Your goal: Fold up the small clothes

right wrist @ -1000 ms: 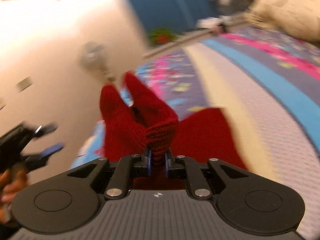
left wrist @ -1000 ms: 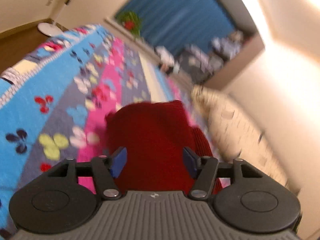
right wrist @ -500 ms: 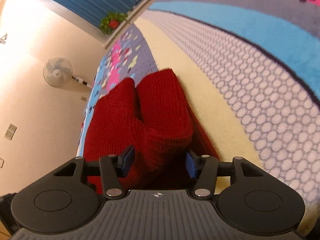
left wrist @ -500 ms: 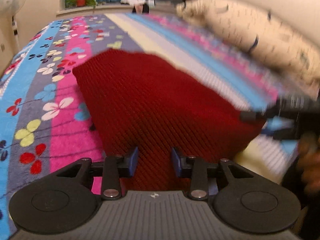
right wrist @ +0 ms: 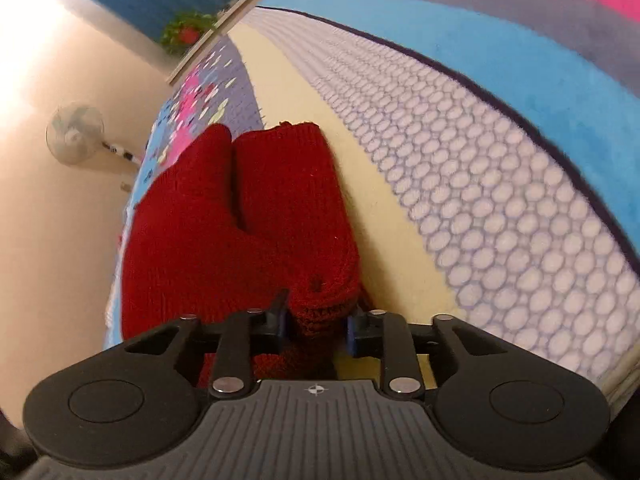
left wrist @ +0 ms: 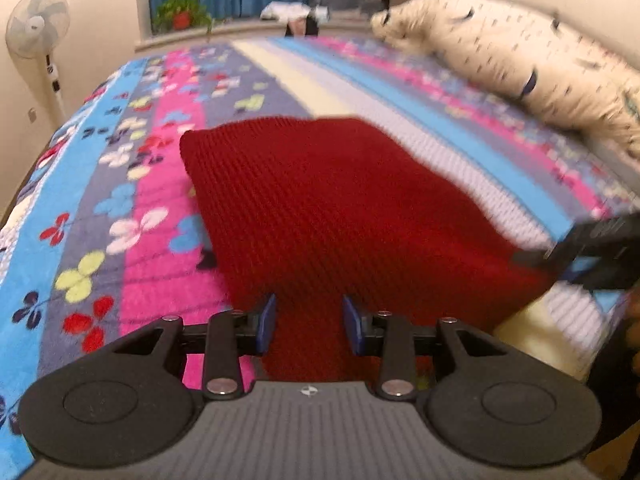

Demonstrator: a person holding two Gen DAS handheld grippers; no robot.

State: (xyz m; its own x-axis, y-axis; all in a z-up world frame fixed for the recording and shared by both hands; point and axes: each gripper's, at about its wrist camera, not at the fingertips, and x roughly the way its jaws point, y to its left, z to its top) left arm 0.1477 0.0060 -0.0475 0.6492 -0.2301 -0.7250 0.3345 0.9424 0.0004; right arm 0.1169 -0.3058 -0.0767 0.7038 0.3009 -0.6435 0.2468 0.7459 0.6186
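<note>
A dark red knitted garment (left wrist: 332, 208) lies folded on the patterned bedspread (left wrist: 120, 184). My left gripper (left wrist: 308, 324) is open, its blue pads astride the garment's near edge without gripping it. My right gripper (right wrist: 316, 324) is open too, with a thick folded edge of the red garment (right wrist: 248, 232) lying between its fingers. In the right wrist view the garment shows two rounded folds side by side. The right gripper also shows at the right edge of the left wrist view (left wrist: 592, 256), at the garment's right corner.
A cream patterned pillow (left wrist: 520, 60) lies at the bed's far right. A standing fan (left wrist: 36, 36) is left of the bed. A potted plant (left wrist: 182, 16) and a pile of things sit on the sill by blue curtains.
My right gripper let go of the bunched red garment and lowered it onto the bed; its jaws have since narrowed around the fold. My left gripper swung over the flat garment and stays open.
</note>
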